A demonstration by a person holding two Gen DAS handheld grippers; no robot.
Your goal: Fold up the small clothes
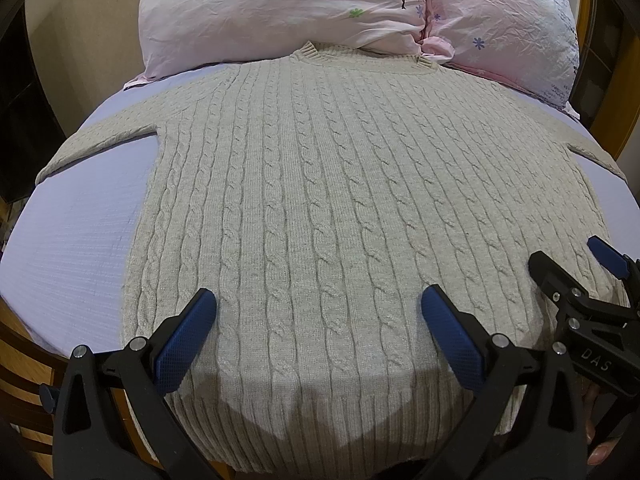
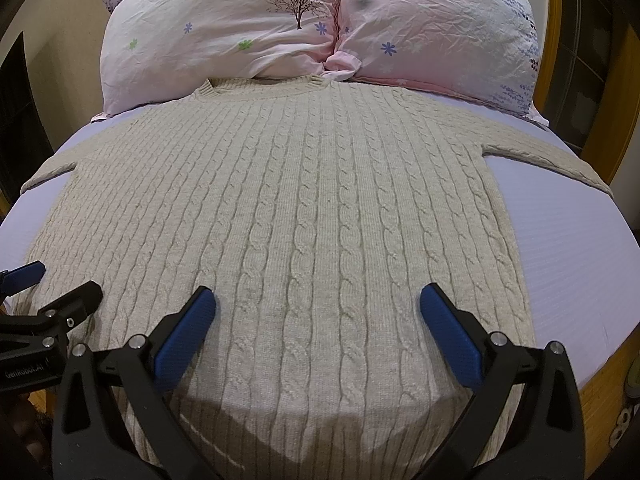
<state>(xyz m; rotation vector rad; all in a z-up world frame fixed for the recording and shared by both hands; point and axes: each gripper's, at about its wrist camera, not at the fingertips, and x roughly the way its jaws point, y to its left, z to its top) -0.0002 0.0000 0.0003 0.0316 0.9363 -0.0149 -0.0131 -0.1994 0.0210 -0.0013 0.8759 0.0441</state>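
Observation:
A beige cable-knit sweater (image 1: 320, 184) lies flat and spread out on a lilac bed sheet (image 1: 80, 240), collar toward the pillows, hem toward me, both sleeves stretched sideways. It also fills the right wrist view (image 2: 300, 208). My left gripper (image 1: 318, 308) is open and empty, hovering over the hem on the sweater's left half. My right gripper (image 2: 318, 306) is open and empty over the hem's right half. The right gripper also shows at the right edge of the left wrist view (image 1: 568, 260), and the left gripper at the left edge of the right wrist view (image 2: 56, 280).
Two pink floral pillows (image 1: 280, 12) (image 2: 440, 28) lie at the head of the bed, touching the sweater's collar. A wooden bed frame (image 2: 600, 392) edges the mattress. Bare sheet (image 2: 580, 248) lies either side of the sweater body.

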